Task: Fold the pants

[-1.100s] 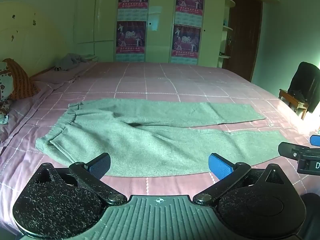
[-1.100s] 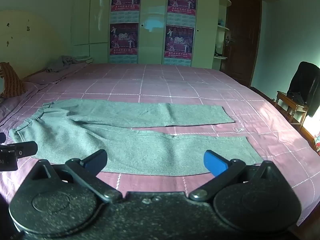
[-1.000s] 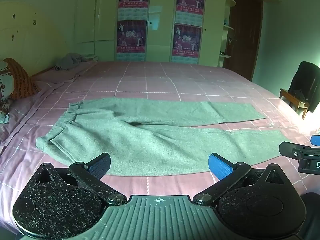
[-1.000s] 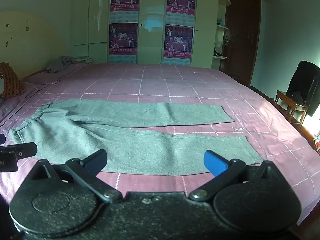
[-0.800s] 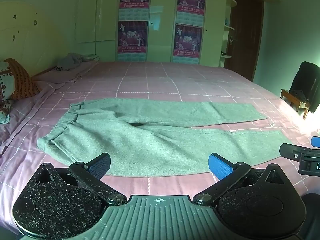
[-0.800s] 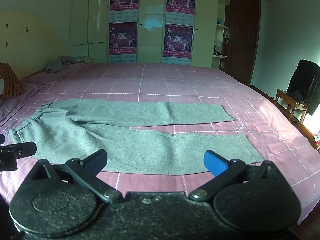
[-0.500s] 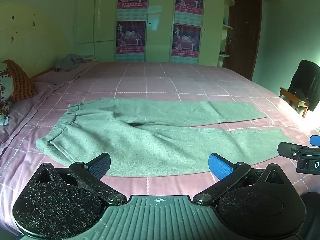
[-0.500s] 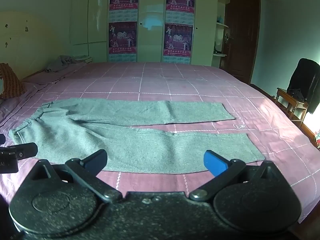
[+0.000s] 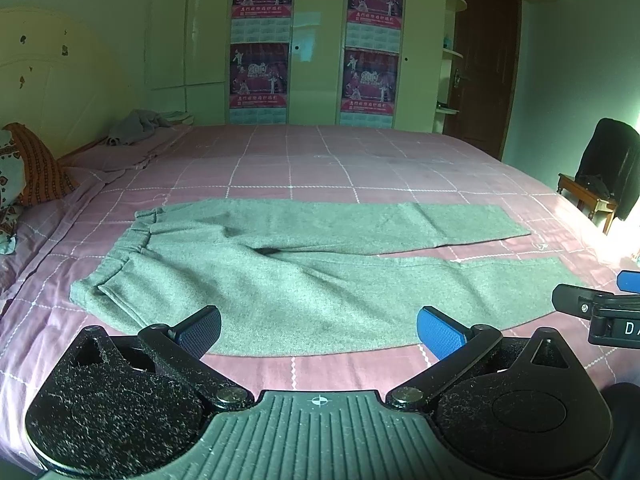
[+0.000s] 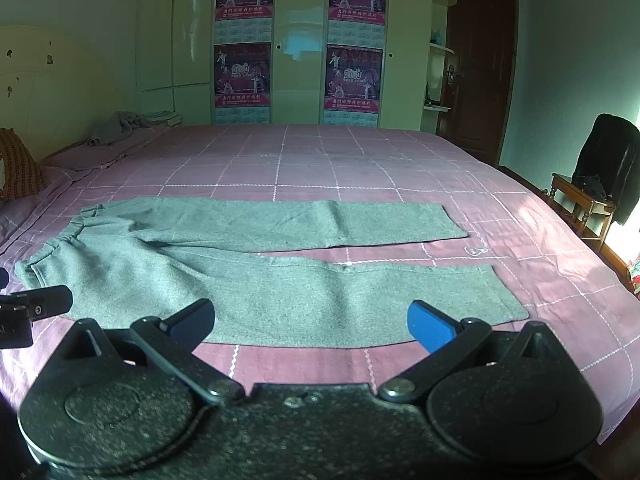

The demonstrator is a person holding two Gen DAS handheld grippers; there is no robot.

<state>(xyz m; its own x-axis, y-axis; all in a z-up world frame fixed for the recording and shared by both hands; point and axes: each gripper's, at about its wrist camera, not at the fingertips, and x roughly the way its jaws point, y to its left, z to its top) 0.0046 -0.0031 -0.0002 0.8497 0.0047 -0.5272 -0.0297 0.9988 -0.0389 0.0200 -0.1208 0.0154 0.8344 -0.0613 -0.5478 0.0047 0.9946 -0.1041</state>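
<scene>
Pants [image 9: 304, 280] lay unmoved mid-frame; left gripper [image 9: 318, 330] and right gripper [image 10: 310, 322] stayed spread, empty: folding not begun.

A home bedroom: a wide bed [image 10: 360, 168] under a pink checked sheet fills the room, its cream padded headboard [image 9: 52, 112] along the left wall. Built-in wardrobes [image 10: 300, 60] hung with calendar posters [image 10: 244, 76] line the far wall beside a dark wooden door [image 10: 476, 68]. A wooden chair [image 10: 588, 204] draped with dark clothing [image 10: 612, 160] stands at the right.
</scene>
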